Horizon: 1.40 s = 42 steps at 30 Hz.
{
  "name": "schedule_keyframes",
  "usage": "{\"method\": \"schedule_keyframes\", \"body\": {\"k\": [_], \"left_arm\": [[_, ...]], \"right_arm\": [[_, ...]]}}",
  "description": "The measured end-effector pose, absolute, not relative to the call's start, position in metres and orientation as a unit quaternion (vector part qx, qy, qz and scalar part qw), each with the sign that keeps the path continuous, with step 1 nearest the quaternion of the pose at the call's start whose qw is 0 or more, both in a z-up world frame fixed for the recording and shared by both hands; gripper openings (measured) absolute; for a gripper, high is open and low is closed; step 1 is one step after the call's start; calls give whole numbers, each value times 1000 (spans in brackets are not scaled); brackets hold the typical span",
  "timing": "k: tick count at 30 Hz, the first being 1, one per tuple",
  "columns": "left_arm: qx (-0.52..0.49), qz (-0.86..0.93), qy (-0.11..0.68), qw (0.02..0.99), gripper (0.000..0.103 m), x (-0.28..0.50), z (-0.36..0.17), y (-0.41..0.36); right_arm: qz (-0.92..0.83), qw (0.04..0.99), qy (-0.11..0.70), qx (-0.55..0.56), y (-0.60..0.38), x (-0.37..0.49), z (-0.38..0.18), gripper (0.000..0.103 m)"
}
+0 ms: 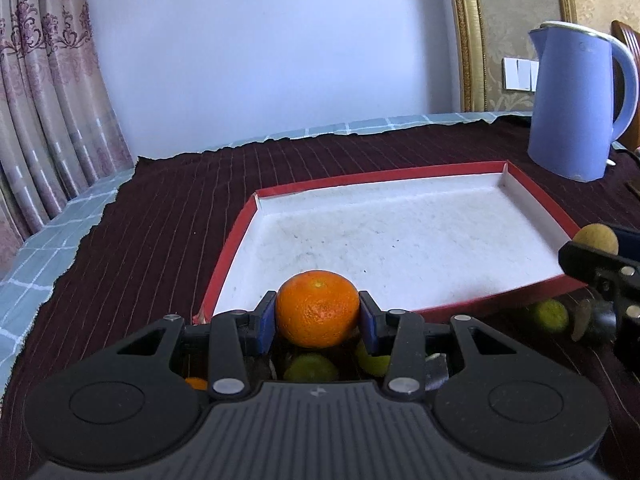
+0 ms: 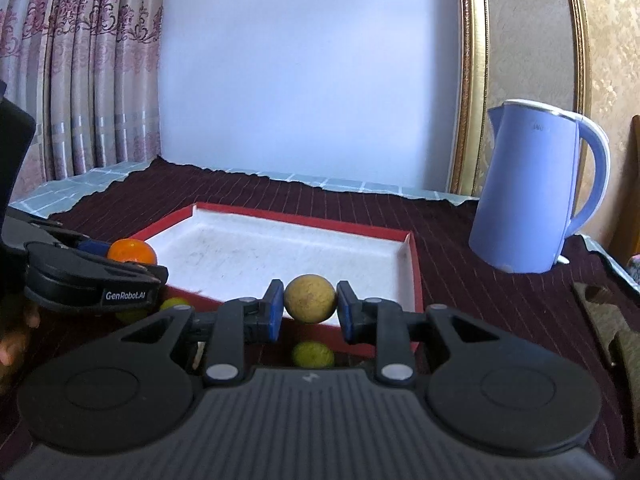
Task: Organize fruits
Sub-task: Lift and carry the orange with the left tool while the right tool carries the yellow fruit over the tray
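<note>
left gripper (image 1: 318, 316): fingers closed snug on an orange (image 1: 317, 314), blue pads pressing both its sides, fruit held up right at the near edge of the tray

right gripper (image 2: 310, 306): fingers clamped on a small tan round fruit (image 2: 310, 299), also lifted, hanging over the tray's near right corner area

tray (image 1: 536, 196): shallow red box with a white lining, nothing lying inside it as far as I can see, sits on the dark striped cloth (image 1: 168, 208) covering the counter

loose fruit: a few small green fruits still down on the cloth just in front of the tray; one sits under the right gripper (image 2: 313, 354), another under the left (image 1: 310, 367), one more off to the side (image 1: 550, 315). A bit of another orange one peeks out low beside the left gripper, mostly hidden

kettle (image 2: 536, 188): light blue, upright, standing past the tray's right side, well clear of both grippers

background: curtains (image 2: 80, 72) on the left, pale wall behind
</note>
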<state>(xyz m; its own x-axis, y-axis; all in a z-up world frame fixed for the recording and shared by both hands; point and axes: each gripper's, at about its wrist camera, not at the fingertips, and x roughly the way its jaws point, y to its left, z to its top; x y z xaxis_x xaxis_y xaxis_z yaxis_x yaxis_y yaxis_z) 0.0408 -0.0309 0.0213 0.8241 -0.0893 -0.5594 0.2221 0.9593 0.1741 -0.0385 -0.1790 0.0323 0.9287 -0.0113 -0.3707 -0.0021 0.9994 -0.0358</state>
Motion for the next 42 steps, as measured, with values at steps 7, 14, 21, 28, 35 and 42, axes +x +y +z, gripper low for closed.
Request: {"method": "schedule_keyframes", "body": {"k": [7,14,21,28,35,42], "left_arm": [[121,-73,295,945,41,57,20,-39],[119,-66,310,941,41,74,20,-42],[120,-63,328,935,41,92,17,-45],[121,-58,340,931,41,103,15,-47],[122,-53,351,927,41,115,10,-48],[117,-53,365,922,41,129,10,-49]], "right_arm": [[-9,982,187,-18,-185,-22,39,26],[-13,982,186,-24,-186,-8,43,26],[-15,981,190,-31,-186,5,43,26],[-20,979,199,-34,-186,17,42,26],[-24,977,206,-37,-186,29,41,26],[-26,977,208,-35,-187,40,42,26]]}}
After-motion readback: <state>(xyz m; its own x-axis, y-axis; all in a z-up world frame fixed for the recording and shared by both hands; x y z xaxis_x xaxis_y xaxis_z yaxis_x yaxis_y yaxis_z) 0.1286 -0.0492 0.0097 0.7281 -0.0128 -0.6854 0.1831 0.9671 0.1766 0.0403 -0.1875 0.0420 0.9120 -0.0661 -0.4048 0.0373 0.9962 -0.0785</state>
